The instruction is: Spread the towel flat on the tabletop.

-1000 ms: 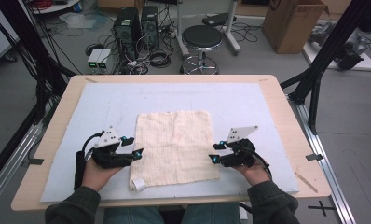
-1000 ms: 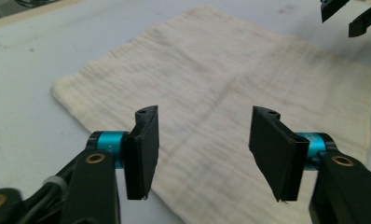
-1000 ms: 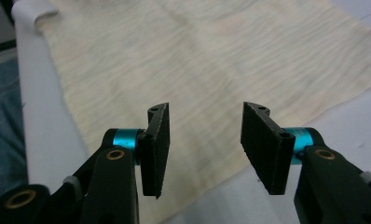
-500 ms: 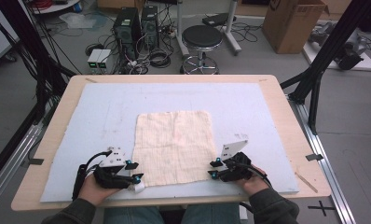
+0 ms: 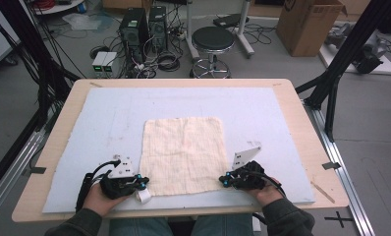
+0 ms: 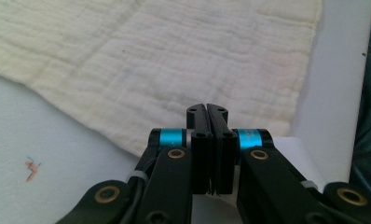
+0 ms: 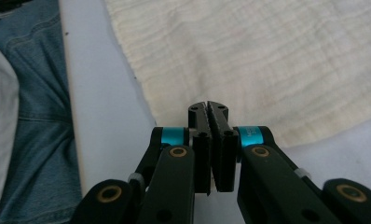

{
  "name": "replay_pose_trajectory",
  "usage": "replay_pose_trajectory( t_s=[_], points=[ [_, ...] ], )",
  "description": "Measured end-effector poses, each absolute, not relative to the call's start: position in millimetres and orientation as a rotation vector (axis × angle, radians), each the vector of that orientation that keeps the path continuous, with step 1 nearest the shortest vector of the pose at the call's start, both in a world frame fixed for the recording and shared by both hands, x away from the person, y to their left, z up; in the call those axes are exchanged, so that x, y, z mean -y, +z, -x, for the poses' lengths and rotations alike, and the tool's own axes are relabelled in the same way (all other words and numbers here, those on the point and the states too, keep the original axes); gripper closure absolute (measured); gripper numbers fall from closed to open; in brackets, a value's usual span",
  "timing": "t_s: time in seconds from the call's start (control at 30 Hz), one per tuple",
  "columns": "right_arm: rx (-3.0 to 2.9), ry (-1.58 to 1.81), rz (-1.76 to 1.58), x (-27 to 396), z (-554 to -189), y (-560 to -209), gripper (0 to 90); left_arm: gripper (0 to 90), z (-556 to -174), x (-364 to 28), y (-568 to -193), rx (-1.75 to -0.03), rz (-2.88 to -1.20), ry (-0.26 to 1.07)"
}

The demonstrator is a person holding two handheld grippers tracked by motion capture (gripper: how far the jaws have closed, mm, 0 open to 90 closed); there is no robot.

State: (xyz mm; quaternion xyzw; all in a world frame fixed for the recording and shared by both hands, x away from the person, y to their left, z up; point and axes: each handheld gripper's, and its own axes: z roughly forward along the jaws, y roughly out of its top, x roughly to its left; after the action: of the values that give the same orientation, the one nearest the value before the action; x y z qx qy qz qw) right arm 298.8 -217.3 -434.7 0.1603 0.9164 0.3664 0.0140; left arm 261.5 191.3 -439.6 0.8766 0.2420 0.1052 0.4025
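I see left claw [image 5: 140, 183] clamped on cloth [image 5: 183, 152] lower-left corner | right claw [image 5: 224, 181] clamped lower-right corner | cloth extends toward frame top

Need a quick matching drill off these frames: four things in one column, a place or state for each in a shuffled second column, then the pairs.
1. cream square gauze cloth
2. left gripper
3. right gripper
4. black round stool

A. on the floor beyond the table's far edge
B. jaws shut at the cloth's near right corner
C. lying flat on the pale blue mat
D. jaws shut at the cloth's near left corner

Pairs: 1-C, 2-D, 3-B, 4-A
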Motion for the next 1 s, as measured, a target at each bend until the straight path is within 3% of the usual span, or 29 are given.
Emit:
replay_pose_trajectory(
  t_s=[0.4,0.5,0.57,1.0],
  points=[
    [-2.872,1.164,-0.483,218.6,-286.7,-433.9,88.2,87.3,-253.3,-197.2,-432.8,-0.580,-2.190,0.252],
    [-2.881,1.234,-0.526,220.8,-287.4,-433.2,74.6,75.2,-252.9,-196.5,-430.6,-0.555,-2.171,0.205],
    [-2.868,1.278,-0.528,220.7,-287.9,-431.9,70.1,68.4,-253.2,-197.4,-428.9,-0.556,-2.156,0.212],
    [-2.686,1.402,-0.654,226.1,-303.3,-422.8,46.5,56.5,-264.0,-208.5,-423.4,-0.649,-2.037,0.253]
  ],
)
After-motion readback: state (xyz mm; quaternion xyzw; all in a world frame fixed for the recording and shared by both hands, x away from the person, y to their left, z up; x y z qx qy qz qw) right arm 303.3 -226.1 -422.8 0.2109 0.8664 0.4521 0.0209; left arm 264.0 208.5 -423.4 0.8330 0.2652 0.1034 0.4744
